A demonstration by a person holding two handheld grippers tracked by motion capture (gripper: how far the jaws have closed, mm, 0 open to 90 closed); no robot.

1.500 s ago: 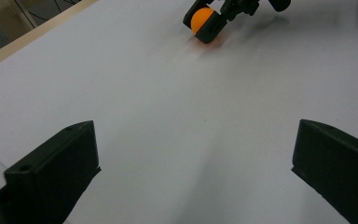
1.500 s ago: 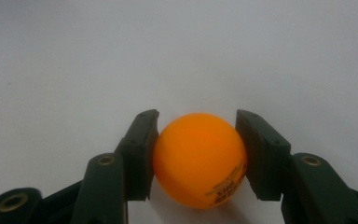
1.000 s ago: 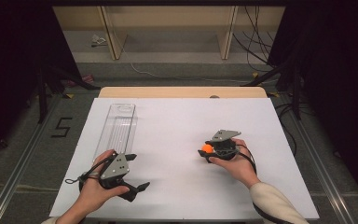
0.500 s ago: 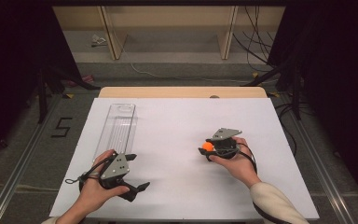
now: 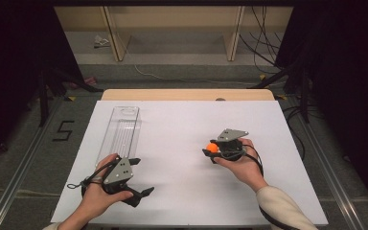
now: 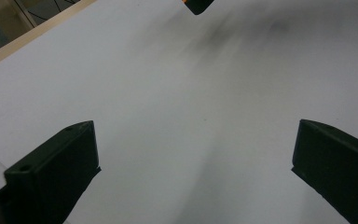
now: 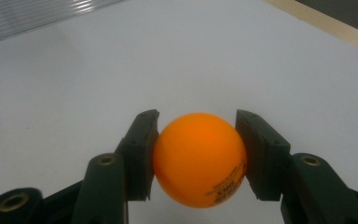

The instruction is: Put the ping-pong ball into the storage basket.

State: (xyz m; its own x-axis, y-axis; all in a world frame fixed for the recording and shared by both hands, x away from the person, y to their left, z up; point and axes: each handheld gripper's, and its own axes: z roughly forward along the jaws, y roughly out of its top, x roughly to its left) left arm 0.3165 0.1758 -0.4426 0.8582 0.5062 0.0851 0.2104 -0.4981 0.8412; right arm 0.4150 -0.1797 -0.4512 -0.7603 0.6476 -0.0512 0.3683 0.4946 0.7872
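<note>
A fixed camera looks forward and down from above the near edge of the white rectangular table (image 5: 182,124). Two close cameras ride low on hand-held grippers, each facing along its jaws across that same white surface (image 6: 177,107), shared by all views.

Black jaws, grey plates, cream sleeve (image 5: 278,211)

a lab or recording bay, not a home; a white tabletop (image 5: 182,143) stands on grey floor. black curtains (image 5: 19,57) flank it; loose cables (image 5: 263,33) trail behind, and a taped numeral (image 5: 63,130) marks the floor.
</note>
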